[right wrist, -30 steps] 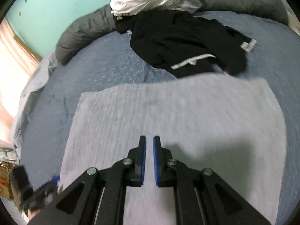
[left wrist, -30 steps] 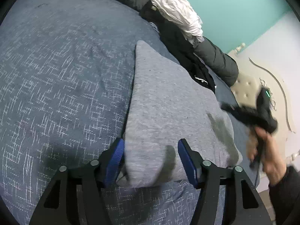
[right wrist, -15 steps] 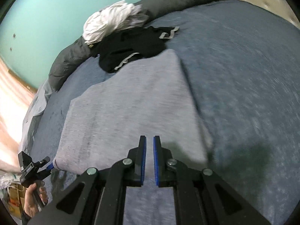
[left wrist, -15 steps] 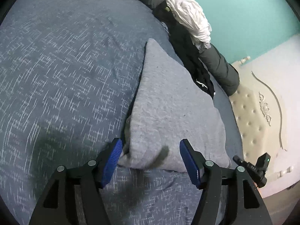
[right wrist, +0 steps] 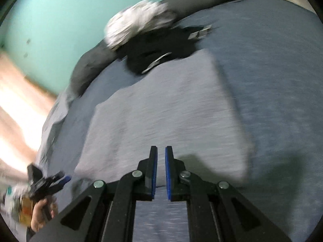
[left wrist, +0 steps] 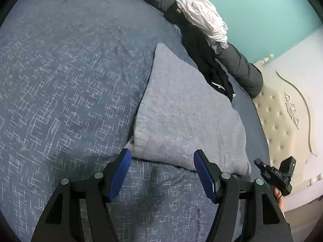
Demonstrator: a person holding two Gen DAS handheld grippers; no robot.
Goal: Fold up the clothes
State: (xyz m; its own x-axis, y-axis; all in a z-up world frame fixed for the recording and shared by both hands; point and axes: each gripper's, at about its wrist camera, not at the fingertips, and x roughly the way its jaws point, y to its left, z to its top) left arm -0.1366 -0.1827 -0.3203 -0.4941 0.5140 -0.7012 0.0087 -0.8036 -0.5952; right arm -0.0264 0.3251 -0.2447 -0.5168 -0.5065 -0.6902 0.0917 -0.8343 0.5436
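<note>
Folding is pausing as the spread left gripper (left wrist: 162, 173) and nearly closed, empty right gripper (right wrist: 160, 173) are hovering beside the folded grey knit garment (left wrist: 181, 117), likely needing another piece next.

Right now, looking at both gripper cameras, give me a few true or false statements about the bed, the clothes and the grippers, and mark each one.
1. The left gripper is open. True.
2. The grey garment is held by the left gripper. False: it lies flat on the bedspread, ungripped.
3. The white garment sits on the black clothing. True.
4. The right gripper clamps the grey garment. False: nearly shut, holding nothing.
5. The wall is yellow. False: teal.
</note>
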